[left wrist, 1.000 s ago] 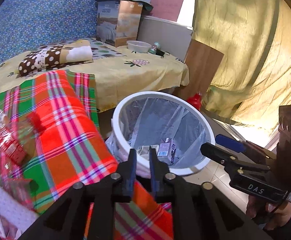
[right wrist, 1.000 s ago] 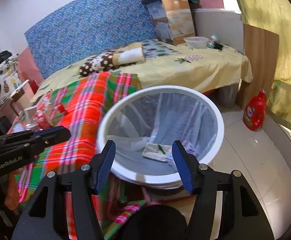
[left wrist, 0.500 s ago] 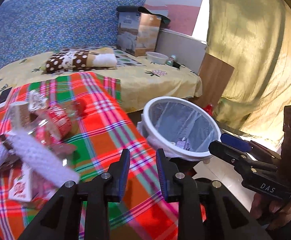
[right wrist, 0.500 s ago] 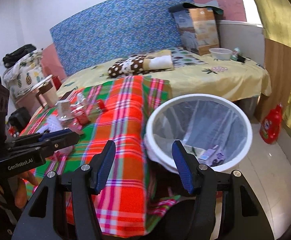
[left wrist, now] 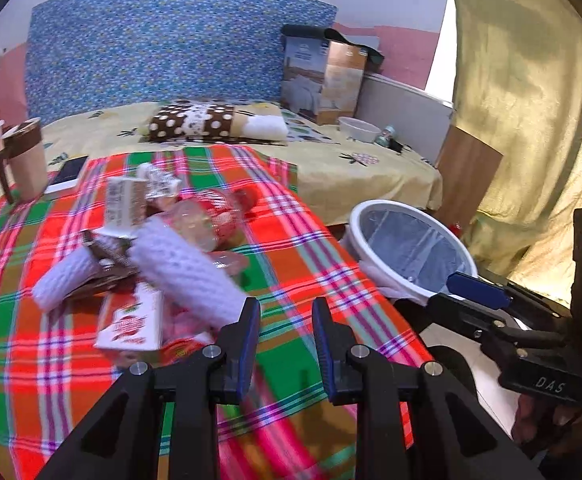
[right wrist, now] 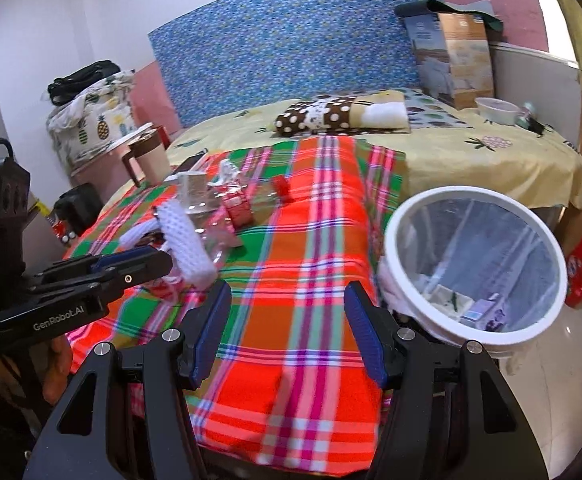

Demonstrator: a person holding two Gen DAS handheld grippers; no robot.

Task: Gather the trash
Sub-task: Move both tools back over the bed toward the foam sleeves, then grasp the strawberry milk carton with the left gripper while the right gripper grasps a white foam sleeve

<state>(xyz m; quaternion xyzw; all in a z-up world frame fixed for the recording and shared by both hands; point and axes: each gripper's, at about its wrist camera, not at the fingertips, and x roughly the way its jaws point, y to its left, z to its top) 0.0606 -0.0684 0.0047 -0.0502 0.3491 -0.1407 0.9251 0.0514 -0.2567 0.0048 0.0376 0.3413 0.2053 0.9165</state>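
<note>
Both tools are empty right now. The left tool (left wrist: pixel 283 344) has its jaws partly apart after just opening up, nothing between them, and the right tool (right wrist: pixel 287 328) is spread wide over the red, green and orange plaid cloth (right wrist: pixel 311 248) on the bench.

The trash is heaped on the left part of that cloth: a white foam mesh sleeve (left wrist: pixel 187 272), a clear crumpled plastic bottle with a red label (left wrist: pixel 207 220) and a small red-and-white carton (left wrist: pixel 131 324), all touching or overlapping. The white round bin with a clear liner (right wrist: pixel 471 264) sits just off the bench edge and already has a few cartons in it.

Biggest risk, I think: the heap is tangled, so grabbing the mesh sleeve could drag the bottle or carton along and drop them on the floor. The bottle also looks slippery and crushable, so it might squirt out of the pads.
</note>
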